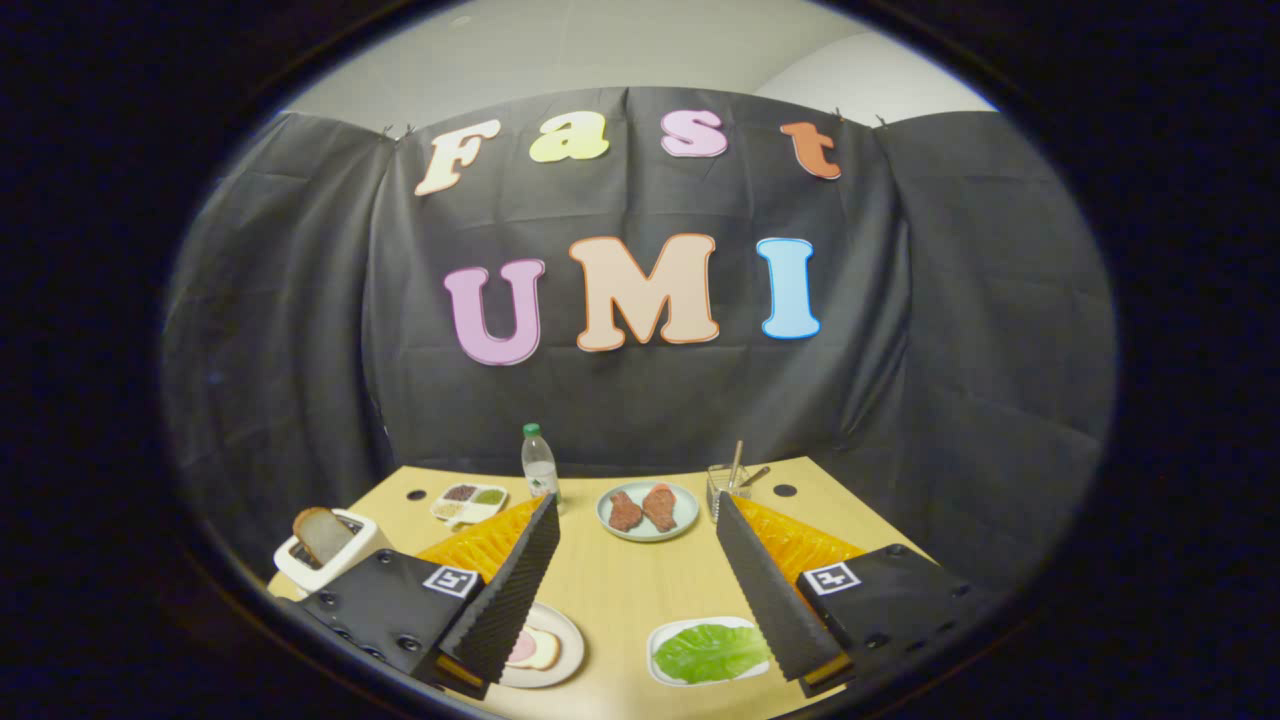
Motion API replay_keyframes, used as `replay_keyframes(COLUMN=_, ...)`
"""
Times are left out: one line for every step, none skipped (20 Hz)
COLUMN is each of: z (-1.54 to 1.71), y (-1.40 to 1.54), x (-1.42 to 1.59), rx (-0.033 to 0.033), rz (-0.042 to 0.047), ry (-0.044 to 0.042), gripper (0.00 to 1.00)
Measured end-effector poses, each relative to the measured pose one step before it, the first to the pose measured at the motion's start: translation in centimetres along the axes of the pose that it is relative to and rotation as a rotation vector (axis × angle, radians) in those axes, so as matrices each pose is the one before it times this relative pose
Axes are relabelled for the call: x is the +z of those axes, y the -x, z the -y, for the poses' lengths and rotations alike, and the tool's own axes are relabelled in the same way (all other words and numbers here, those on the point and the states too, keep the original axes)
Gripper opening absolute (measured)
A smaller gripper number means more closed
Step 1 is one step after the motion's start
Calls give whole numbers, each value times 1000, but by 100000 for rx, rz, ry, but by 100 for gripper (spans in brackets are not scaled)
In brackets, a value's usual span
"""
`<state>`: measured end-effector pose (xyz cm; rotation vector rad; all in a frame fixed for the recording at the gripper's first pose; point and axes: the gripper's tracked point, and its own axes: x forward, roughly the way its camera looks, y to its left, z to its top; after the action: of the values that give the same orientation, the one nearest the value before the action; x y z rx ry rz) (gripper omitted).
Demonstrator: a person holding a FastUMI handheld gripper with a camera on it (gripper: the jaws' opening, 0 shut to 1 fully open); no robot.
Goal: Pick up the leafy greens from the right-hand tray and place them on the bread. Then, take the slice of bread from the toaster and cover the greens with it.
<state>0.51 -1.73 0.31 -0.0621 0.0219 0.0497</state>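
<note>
Gripper view: your gripper (635, 590) hangs above the pale wooden table (620, 590), fingers wide apart, nothing between them but bare tabletop. Ribbed foam-like pads (515, 590) face inward.

The crinkled green lettuce leaf (710, 652) lies flat in a white rounded tray (662, 640), just inside the right finger, touching its tip line in the picture. Near the left finger's tip, a round cream plate (565, 640) holds a bread slice with a pink ham-like layer (532, 650); the finger covers part of it.

Left of the gripper body, a white boxy toaster (335, 560) has a brown-crusted bread slice (322, 533) standing up from its slot.

Beyond the fingers: a round grey-blue plate with two reddish meat pieces (647, 510), a clear plastic bottle with green cap (539, 462), a white divided dish of condiments (468, 500) and a clear glass holding utensils (728, 485).

Open tabletop runs between the fingers up to the meat plate.
</note>
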Motion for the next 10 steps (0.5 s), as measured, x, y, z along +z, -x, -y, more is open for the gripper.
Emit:
replay_keyframes(z=403, y=-5, x=-533, rx=1255, rz=-1958, ry=2259, gripper=100)
replay_keyframes(z=344, y=6, x=-579, rx=1637, rz=-2343, ry=1792, gripper=100)
replay_keyframes(z=298, y=-20, x=-664, rx=2081, rz=-2483, ry=1291, gripper=100)
replay_keyframes(z=269, y=-138, x=-701, rx=2328, rz=-2623, ry=927, gripper=100)
replay_keyframes(z=524, y=-117, x=-719, rx=2240, rz=-2925, ry=211, gripper=100)
replay_keyframes(z=593, y=-129, x=-799, rx=2160, rz=-3123, ry=-540, gripper=100)
replay_keyframes(z=681, y=-200, x=-950, rx=2010, rz=-3550, ry=-1293, gripper=100)
replay_keyframes(z=933, y=-347, x=-925, rx=1111, rz=-3643, ry=-1995, gripper=100)
replay_keyframes(z=1123, y=-260, x=-742, rx=1069, rz=-3235, ry=-2414, gripper=100)
replay_keyframes(z=1085, y=-434, x=-926, rx=921, rz=-3623, ry=-2206, gripper=100)
